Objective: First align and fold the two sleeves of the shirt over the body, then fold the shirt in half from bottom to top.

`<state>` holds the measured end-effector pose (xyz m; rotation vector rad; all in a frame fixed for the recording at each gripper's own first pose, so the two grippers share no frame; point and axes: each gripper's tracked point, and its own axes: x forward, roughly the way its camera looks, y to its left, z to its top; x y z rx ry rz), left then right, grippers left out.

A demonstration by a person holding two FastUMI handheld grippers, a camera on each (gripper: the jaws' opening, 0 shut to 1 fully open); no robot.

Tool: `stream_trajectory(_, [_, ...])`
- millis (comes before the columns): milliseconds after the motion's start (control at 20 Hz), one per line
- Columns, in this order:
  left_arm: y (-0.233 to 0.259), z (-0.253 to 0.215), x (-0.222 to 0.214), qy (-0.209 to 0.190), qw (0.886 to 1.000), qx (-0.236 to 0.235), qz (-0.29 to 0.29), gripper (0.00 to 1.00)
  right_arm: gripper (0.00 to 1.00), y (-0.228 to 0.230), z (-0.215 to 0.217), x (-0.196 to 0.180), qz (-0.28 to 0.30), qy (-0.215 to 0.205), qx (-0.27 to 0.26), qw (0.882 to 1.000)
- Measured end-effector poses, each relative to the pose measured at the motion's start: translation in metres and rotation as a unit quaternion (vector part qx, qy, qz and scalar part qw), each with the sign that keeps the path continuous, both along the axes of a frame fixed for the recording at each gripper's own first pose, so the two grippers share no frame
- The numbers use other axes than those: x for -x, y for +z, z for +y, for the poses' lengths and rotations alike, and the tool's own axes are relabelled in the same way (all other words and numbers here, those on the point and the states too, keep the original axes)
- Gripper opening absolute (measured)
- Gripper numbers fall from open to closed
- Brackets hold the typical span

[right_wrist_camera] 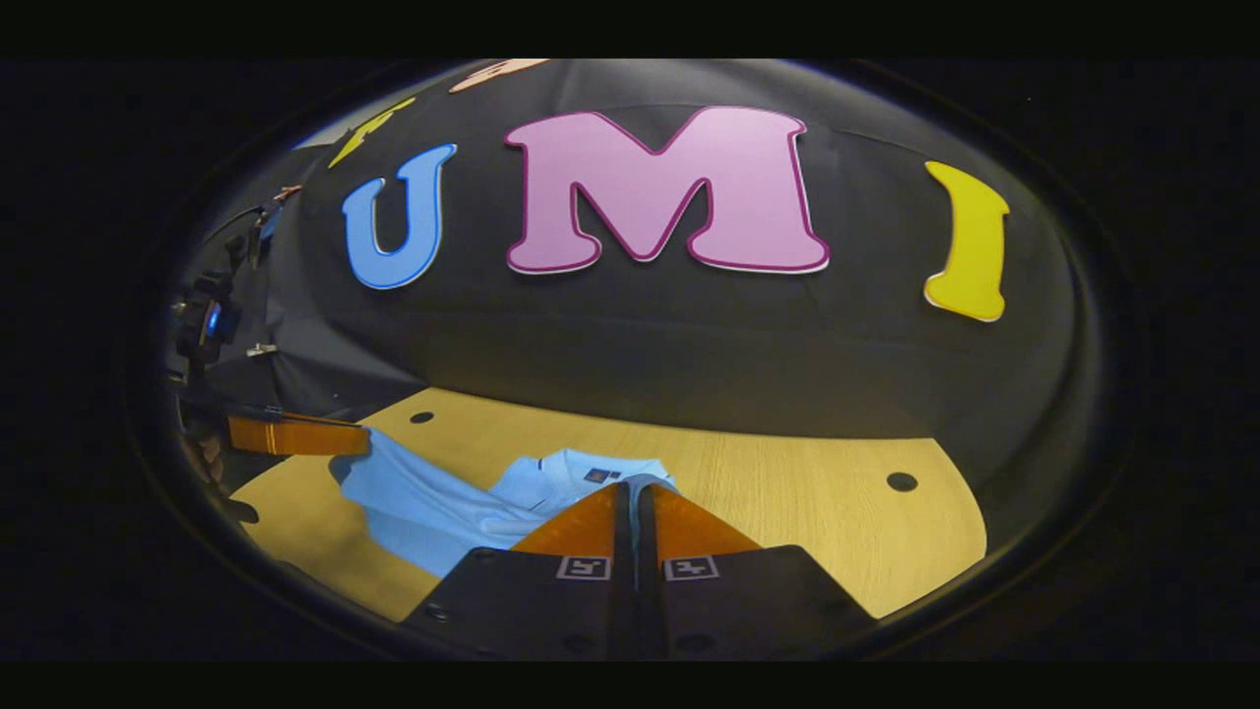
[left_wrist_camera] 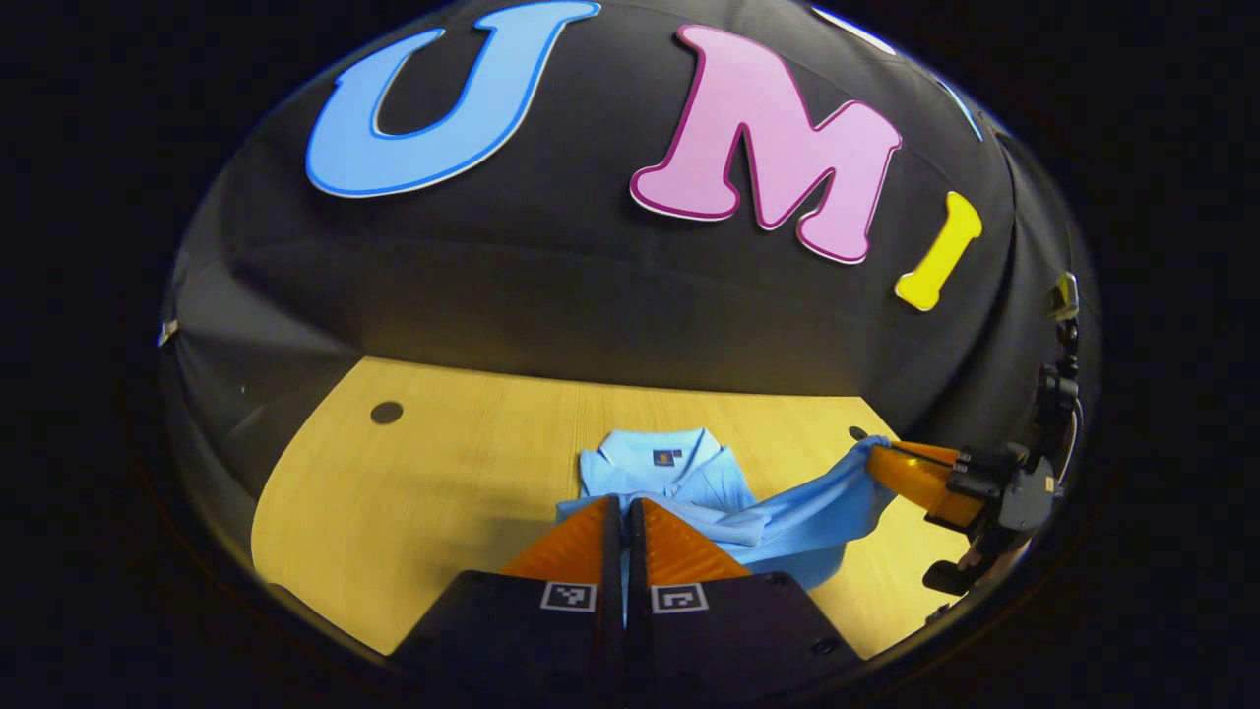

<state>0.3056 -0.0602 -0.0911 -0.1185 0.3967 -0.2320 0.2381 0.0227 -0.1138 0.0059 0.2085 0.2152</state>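
While both grippers pinch cloth, light-blue shirt point(left_wrist_camera: 679, 478) lies on tabletop point(left_wrist_camera: 443, 473), collar toward booth wall at 12 o'clock. Left gripper point(left_wrist_camera: 623, 522) — fingers closed on shirt fabric at bottom centre of left gripper view. Right gripper point(left_wrist_camera: 891, 463), at 3 o'clock there, holds sleeve point(left_wrist_camera: 817, 507) end lifted and stretched outward. In right gripper view, right gripper point(right_wrist_camera: 635, 507) fingers closed with thin strip of fabric between. Judgement: cloth soft, light, limp — sags and wrinkles easily; grip sleeve at cuff edge, keep it taut while laying over body.
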Motion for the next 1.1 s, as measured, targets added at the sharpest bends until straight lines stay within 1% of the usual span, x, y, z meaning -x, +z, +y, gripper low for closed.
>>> stream_trajectory(50, [0.002, 0.004, -0.018, 0.008, 1.000, -0.009, -0.008, 0.06, 0.05, 0.001, 0.000, -0.018, -0.006, -0.001, 0.003, 1.000])
stream_trajectory(100, [0.002, 0.006, -0.039, 0.012, 1.000, -0.020, -0.020, 0.06, 0.05, 0.001, -0.002, -0.035, -0.007, -0.003, 0.003, 1.000])
stream_trajectory(150, [-0.001, 0.010, -0.055, 0.014, 0.999, -0.027, -0.024, 0.06, 0.05, -0.001, -0.001, -0.052, -0.009, -0.001, 0.001, 1.000])
stream_trajectory(250, [-0.012, 0.012, -0.086, 0.019, 0.999, -0.017, -0.020, 0.06, 0.05, -0.009, -0.003, -0.085, -0.012, -0.004, 0.011, 1.000])
stream_trajectory(300, [-0.020, 0.014, -0.103, 0.019, 1.000, -0.010, -0.018, 0.01, 0.05, -0.014, -0.004, -0.100, -0.011, -0.008, 0.013, 1.000])
stream_trajectory(350, [-0.029, 0.016, -0.117, 0.021, 1.000, -0.008, -0.014, 0.10, 0.05, -0.018, -0.005, -0.114, -0.012, -0.013, 0.012, 1.000])
stream_trajectory(400, [-0.037, 0.020, -0.132, 0.023, 1.000, -0.011, -0.015, 0.06, 0.05, -0.023, -0.005, -0.126, -0.011, -0.019, 0.008, 1.000])
stream_trajectory(450, [-0.044, 0.022, -0.148, 0.024, 0.999, -0.014, -0.014, 0.06, 0.05, -0.030, -0.006, -0.138, -0.009, -0.025, 0.007, 1.000])
stream_trajectory(500, [-0.052, 0.025, -0.162, 0.027, 0.999, -0.017, -0.017, 0.06, 0.00, -0.038, -0.007, -0.149, -0.006, -0.032, 0.010, 0.999])
stream_trajectory(550, [-0.059, 0.029, -0.176, 0.034, 0.999, -0.019, -0.017, 0.06, 0.05, -0.048, -0.008, -0.158, 0.001, -0.038, 0.015, 0.999])
stream_trajectory(600, [-0.066, 0.029, -0.186, 0.038, 0.999, -0.017, -0.012, 0.10, 0.05, -0.059, -0.010, -0.165, 0.008, -0.047, 0.020, 0.999])
stream_trajectory(650, [-0.073, 0.031, -0.189, 0.041, 0.999, -0.021, -0.003, 0.11, 0.08, -0.071, -0.013, -0.169, 0.017, -0.057, 0.029, 0.998])
stream_trajectory(700, [-0.082, 0.037, -0.190, 0.049, 0.998, -0.034, 0.002, 0.07, 0.11, -0.080, -0.015, -0.171, 0.026, -0.061, 0.036, 0.997])
stream_trajectory(750, [-0.085, 0.042, -0.187, 0.055, 0.997, -0.044, 0.009, 0.23, 0.16, -0.083, -0.015, -0.170, 0.034, -0.064, 0.037, 0.997])
stream_trajectory(800, [-0.083, 0.045, -0.178, 0.057, 0.997, -0.044, 0.009, 0.38, 0.22, -0.081, -0.016, -0.162, 0.035, -0.066, 0.032, 0.997])
stream_trajectory(900, [-0.066, 0.049, -0.155, 0.058, 0.998, -0.031, -0.020, 0.70, 0.75, -0.064, -0.018, -0.143, 0.010, -0.073, 0.019, 0.997])
stream_trajectory(950, [-0.055, 0.051, -0.141, 0.060, 0.997, -0.032, -0.035, 0.86, 0.86, -0.055, -0.022, -0.129, 0.000, -0.076, 0.018, 0.997])
stream_trajectory(1000, [-0.044, 0.057, -0.125, 0.067, 0.996, -0.040, -0.051, 0.98, 0.90, -0.046, -0.026, -0.113, -0.009, -0.083, 0.020, 0.996])
stream_trajectory(1050, [-0.028, 0.059, -0.106, 0.073, 0.994, -0.051, -0.070, 0.97, 0.98, -0.036, -0.029, -0.097, -0.017, -0.086, 0.022, 0.996])
stream_trajectory(1100, [-0.015, 0.061, -0.087, 0.075, 0.992, -0.061, -0.085, 0.97, 0.99, -0.026, -0.033, -0.077, -0.024, -0.088, 0.025, 0.996])
